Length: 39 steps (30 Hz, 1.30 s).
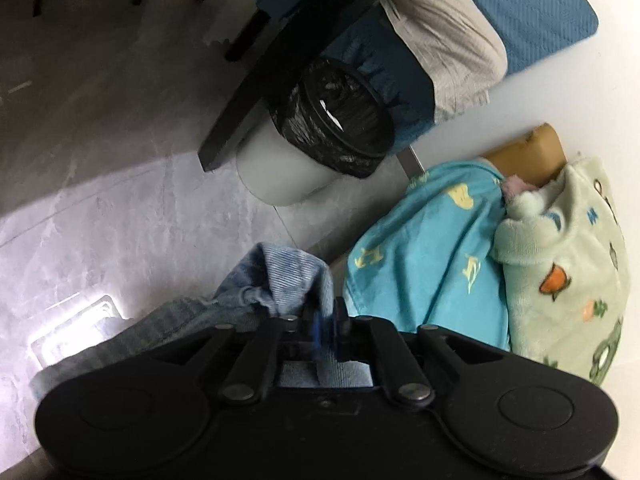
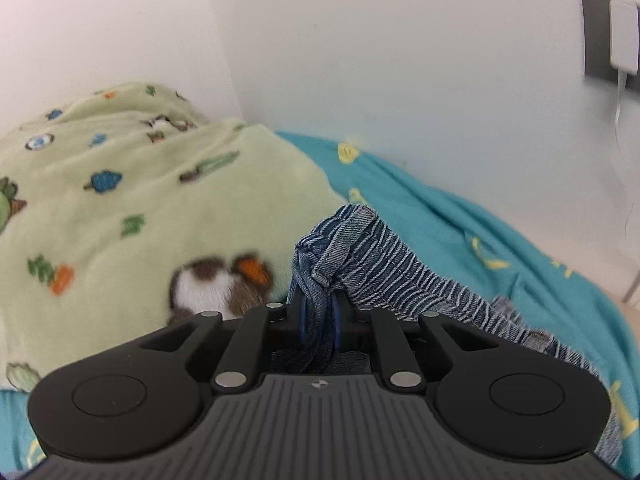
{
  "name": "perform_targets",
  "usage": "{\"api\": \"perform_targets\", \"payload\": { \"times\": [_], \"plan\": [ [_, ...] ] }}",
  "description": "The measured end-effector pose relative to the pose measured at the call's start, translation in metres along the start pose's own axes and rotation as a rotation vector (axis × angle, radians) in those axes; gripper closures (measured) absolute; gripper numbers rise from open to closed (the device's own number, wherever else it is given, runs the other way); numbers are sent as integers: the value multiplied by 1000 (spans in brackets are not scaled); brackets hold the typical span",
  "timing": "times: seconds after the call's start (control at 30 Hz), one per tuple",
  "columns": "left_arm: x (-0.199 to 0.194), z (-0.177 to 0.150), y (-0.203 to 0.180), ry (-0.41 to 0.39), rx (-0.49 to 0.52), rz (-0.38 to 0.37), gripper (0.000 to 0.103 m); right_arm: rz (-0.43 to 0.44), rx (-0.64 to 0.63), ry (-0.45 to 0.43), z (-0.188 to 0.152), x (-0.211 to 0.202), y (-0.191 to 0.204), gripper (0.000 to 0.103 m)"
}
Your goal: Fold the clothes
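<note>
Denim in both claws. Left claw (image 1: pixel 322 316) is clenched on a bunched fold of the faded blue denim garment (image 1: pixel 276 280); the fabric bulges above the fingertips and trails off to the left, hanging over the grey marbled floor (image 1: pixel 100 208), with more of it visible through the gap in the claw linkage.

Left wrist view, left to right: bright light reflection on the floor tiles, dark chair legs (image 1: pixel 232 92) up top, then a white cylindrical bin lined with a black plastic bag (image 1: pixel 320 136), tilted in the fisheye. Behind it a grey crinkled cloth (image 1: pixel 444 48) draped over dark teal fabric, and a teal ribbed textile (image 1: pixel 528 12) against the white wall. Lower right: turquoise sheet with yellow prints (image 1: pixel 432 256), just beside it a pale green fleece blanket with cartoon prints (image 1: pixel 568 268), touching. A brown cardboard-like corner (image 1: pixel 528 152) pokes out above both.

Right claw (image 2: pixel 318 312) is clamped on the darker ribbed elastic waistband of the same denim piece (image 2: pixel 360 256); cloth is bunched between the fingers and runs off to the lower right, lying on the turquoise sheet. Green fleece blanket sits left of the claw, sheet to the right, white wall behind. White charger plugged into a grey wall plate (image 2: pixel 612 36) at upper right, cable hanging down.
</note>
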<state>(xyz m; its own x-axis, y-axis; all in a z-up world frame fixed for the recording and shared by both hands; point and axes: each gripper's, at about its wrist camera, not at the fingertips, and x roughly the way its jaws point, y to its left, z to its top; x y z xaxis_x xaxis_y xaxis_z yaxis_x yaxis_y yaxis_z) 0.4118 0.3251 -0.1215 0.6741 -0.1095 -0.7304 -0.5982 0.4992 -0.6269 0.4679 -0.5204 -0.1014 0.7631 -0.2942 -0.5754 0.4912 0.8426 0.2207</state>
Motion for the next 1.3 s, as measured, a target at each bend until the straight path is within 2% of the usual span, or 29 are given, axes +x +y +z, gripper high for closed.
{"api": "perform_targets", "payload": {
  "times": [0.03,0.07,0.1,0.13,0.17,0.2,0.27,0.37,0.47,0.57,0.7,0.73,0.8,0.9,1.0,1.1,1.3],
  "plan": [
    [-5,-2,3,-5,0,-22,81,6,6,6,0,-1,-2,88],
    [-10,-3,6,-11,1,-45,74,22,9,11,1,-4,-5,82],
    [-17,-6,10,-19,0,-71,59,34,13,15,4,-9,-7,76],
    [-27,-11,14,-34,-3,-103,50,47,17,18,6,-14,-8,60],
    [-37,-17,18,-48,-6,-135,48,57,21,18,8,-20,-10,49],
    [-47,-22,23,-56,-16,-171,48,61,27,7,10,-31,-11,46],
    [-63,-34,41,-52,-74,-240,46,86,38,5,13,-51,-13,47],
    [-84,-51,65,-54,-132,-265,43,109,48,19,11,-83,-12,47],
    [-99,-64,84,-29,-181,-235,41,118,-40,39,4,-112,5,47],
    [-109,-74,100,11,-223,-186,39,167,-32,53,-7,-144,15,47],
    [-119,-89,116,48,-261,-219,33,226,5,71,-28,-188,27,49],
    [-121,-93,123,54,-278,-226,32,244,27,70,-35,-201,28,53],
    [-122,-99,140,58,-343,-233,32,305,75,89,-48,-226,29,54],
    [-121,-98,151,68,-373,-246,32,356,121,158,-73,-264,27,53],
    [-114,-98,153,83,-397,-277,31,377,59,208,-103,-292,29,52],
    [-100,-98,151,97,-405,-299,31,358,-39,223,-129,-303,31,53],
    [-70,-95,155,57,-459,-255,33,325,-164,251,-159,-285,53,55]
  ]
}}
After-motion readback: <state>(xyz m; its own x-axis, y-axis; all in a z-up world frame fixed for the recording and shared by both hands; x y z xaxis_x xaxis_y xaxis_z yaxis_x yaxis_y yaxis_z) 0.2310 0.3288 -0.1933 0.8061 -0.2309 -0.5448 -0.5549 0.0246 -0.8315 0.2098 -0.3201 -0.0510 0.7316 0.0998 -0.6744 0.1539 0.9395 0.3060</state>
